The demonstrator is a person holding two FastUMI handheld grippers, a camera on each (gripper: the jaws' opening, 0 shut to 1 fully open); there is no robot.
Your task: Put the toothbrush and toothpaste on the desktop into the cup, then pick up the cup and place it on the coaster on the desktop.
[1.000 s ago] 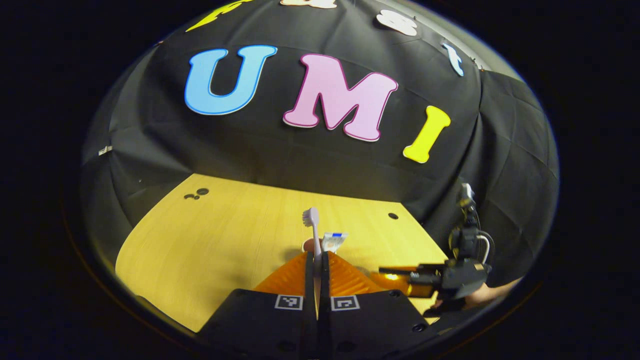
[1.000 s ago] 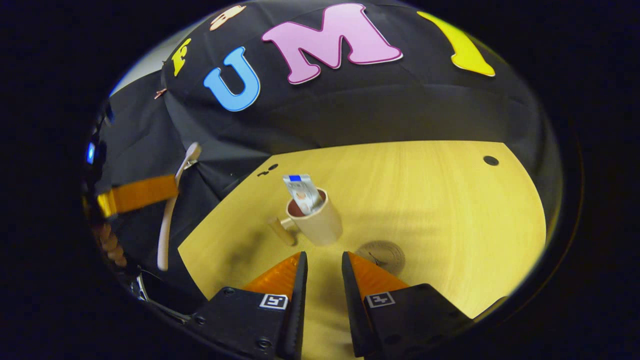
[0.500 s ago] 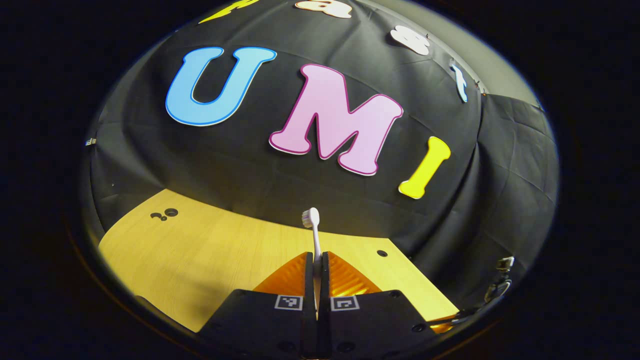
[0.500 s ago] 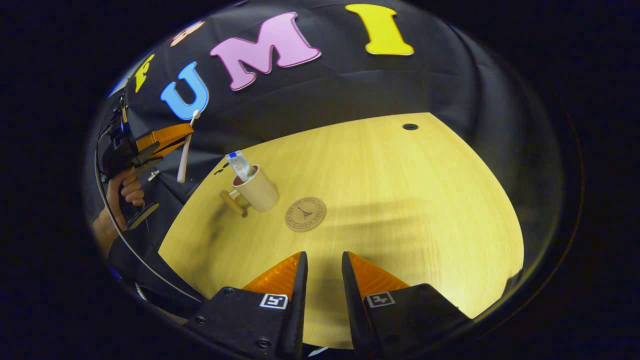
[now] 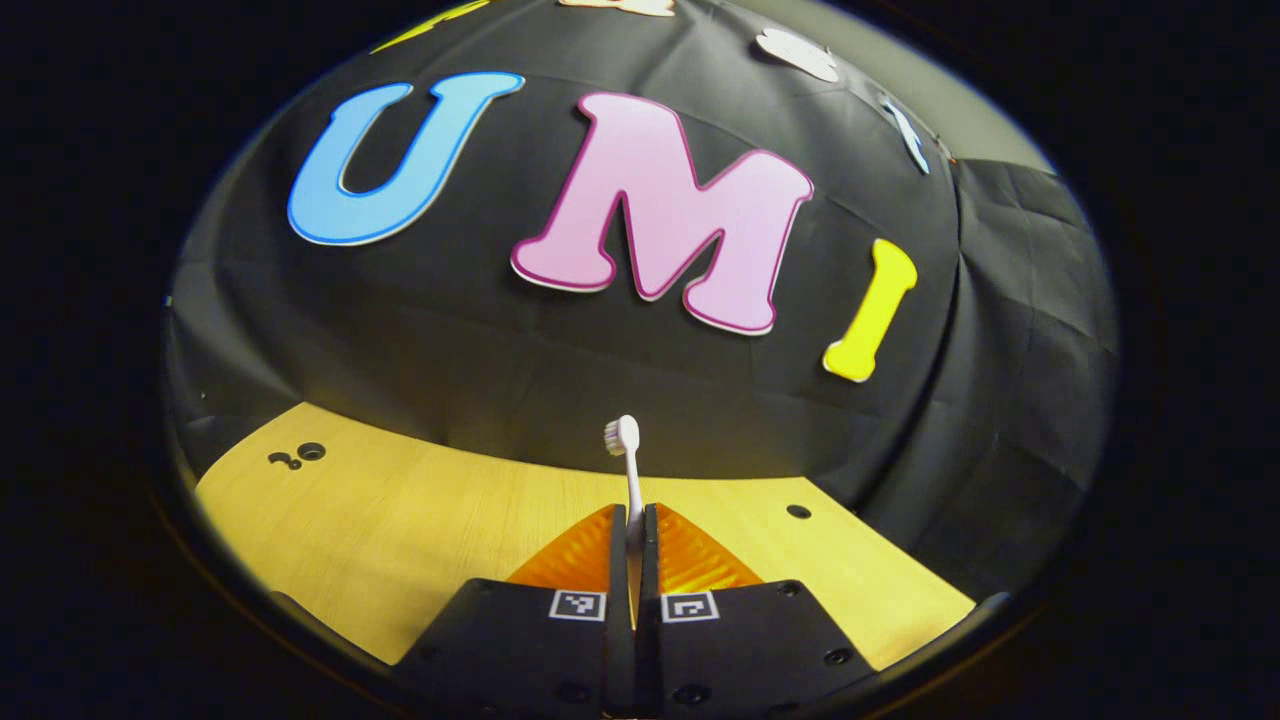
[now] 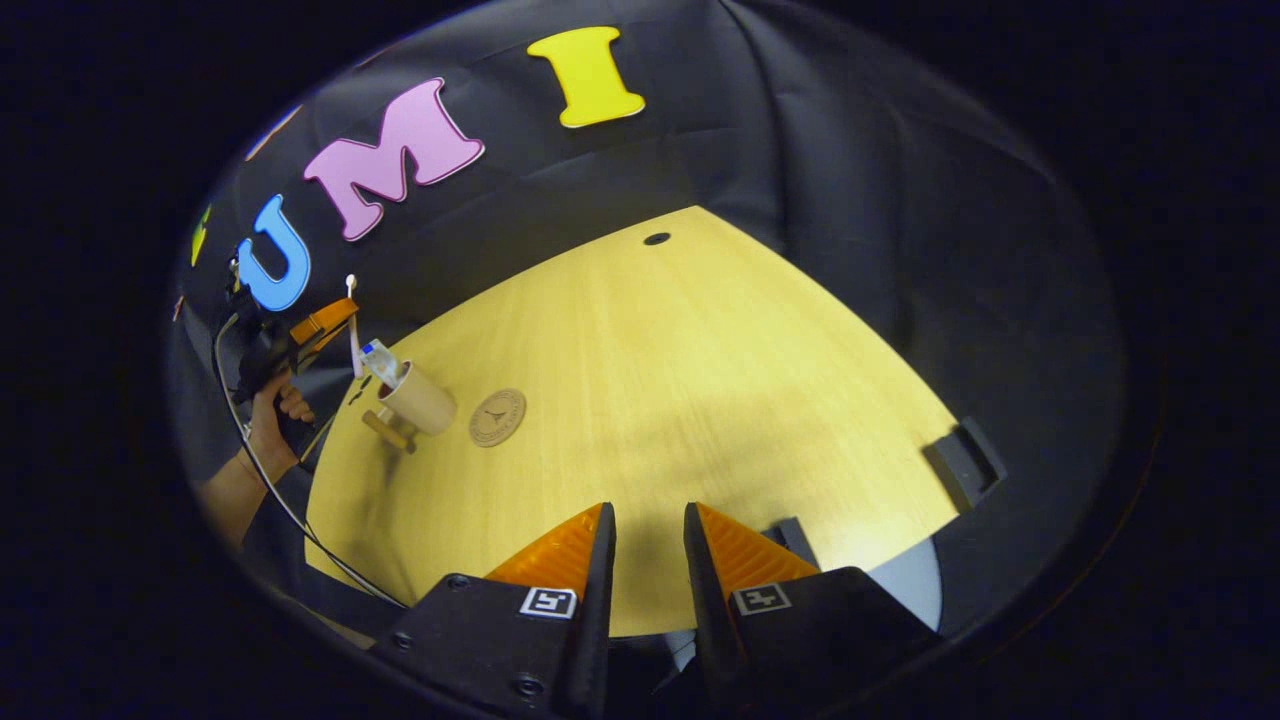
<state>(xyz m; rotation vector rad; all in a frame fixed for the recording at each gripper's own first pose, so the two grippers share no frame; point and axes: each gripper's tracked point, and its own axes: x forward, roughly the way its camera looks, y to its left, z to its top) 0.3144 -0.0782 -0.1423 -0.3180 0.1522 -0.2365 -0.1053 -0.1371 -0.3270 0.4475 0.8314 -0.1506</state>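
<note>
Toothpaste (image 6: 379, 357) already in cup (image 6: 418, 401); my left gripper (image 5: 632, 520) clamps toothbrush (image 5: 627, 462) above cup; right gripper (image 6: 648, 545) narrow, empty; coaster (image 6: 497, 417) beside cup, unused.

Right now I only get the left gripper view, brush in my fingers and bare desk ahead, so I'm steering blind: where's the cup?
Observer: The cup stands on the desk just below your left gripper, seen from the right gripper view.
Operator: Is the toothpaste in it?
Observer: Yes, the toothpaste sticks up out of the cup.
Operator: And the coaster?
Observer: The coaster lies flat beside the cup, on the side away from its handle, nothing on it.
Operator: The other gripper?
Observer: The right gripper is open, holding nothing, far from the cup.
</note>
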